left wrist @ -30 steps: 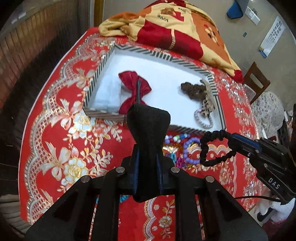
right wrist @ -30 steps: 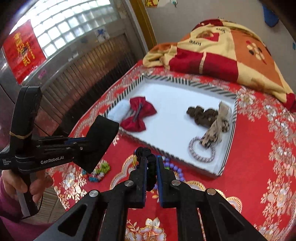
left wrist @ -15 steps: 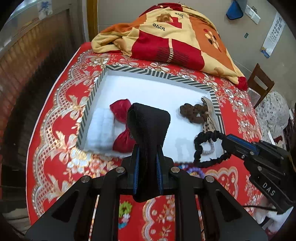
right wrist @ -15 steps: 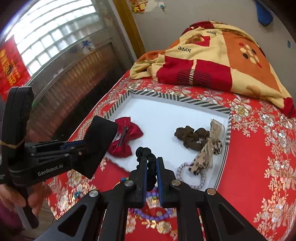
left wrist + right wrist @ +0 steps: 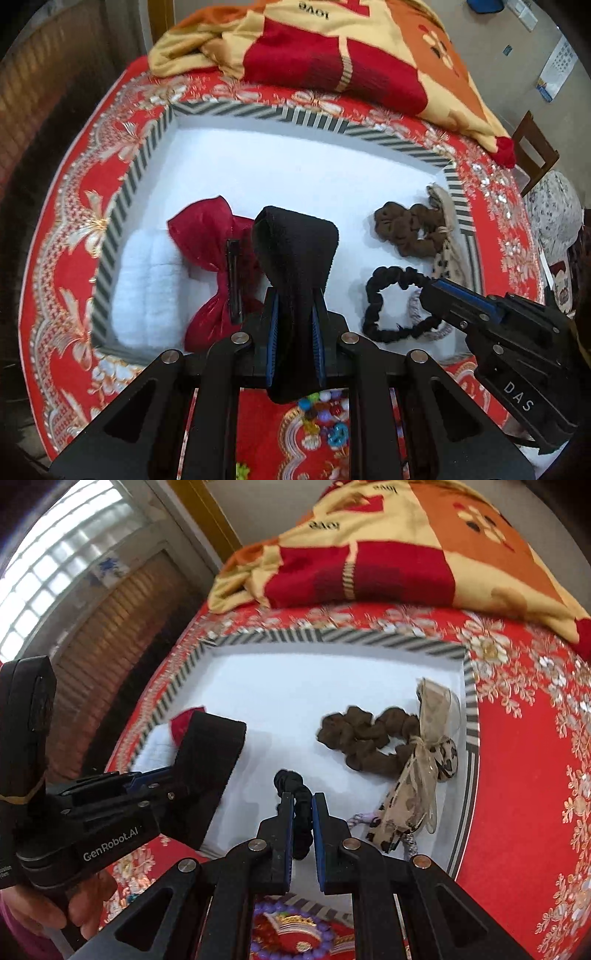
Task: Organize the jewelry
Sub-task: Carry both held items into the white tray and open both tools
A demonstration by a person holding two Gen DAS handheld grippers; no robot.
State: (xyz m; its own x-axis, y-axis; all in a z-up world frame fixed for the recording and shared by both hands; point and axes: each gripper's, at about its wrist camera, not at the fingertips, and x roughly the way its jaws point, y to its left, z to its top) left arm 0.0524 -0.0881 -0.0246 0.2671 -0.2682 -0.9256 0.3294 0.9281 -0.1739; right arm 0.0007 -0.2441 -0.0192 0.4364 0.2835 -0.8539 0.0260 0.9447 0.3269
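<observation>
A white tray with a striped rim (image 5: 258, 112) (image 5: 332, 637) lies on the red tablecloth. My left gripper (image 5: 294, 314) is shut on a wide black cloth band (image 5: 295, 243), held over the tray's near edge beside a red bow clip (image 5: 210, 254). My right gripper (image 5: 303, 819) is shut on a black scrunchie (image 5: 388, 299) (image 5: 295, 790), held low over the tray's right part. A brown scrunchie (image 5: 362, 738) and a leopard ribbon tie (image 5: 424, 768) lie in the tray. A pale bead bracelet (image 5: 417, 314) lies under the black scrunchie.
A folded red and yellow blanket (image 5: 351, 48) lies behind the tray. Loose coloured beads (image 5: 325, 413) and a purple bead bracelet (image 5: 291, 934) lie on the cloth in front of the tray. A white pad (image 5: 147, 291) sits in the tray's left corner. A chair (image 5: 535, 147) stands right.
Both grippers have moved forward over the tray with their items. The black scrunchie now hangs lower, just over the tray floor.
</observation>
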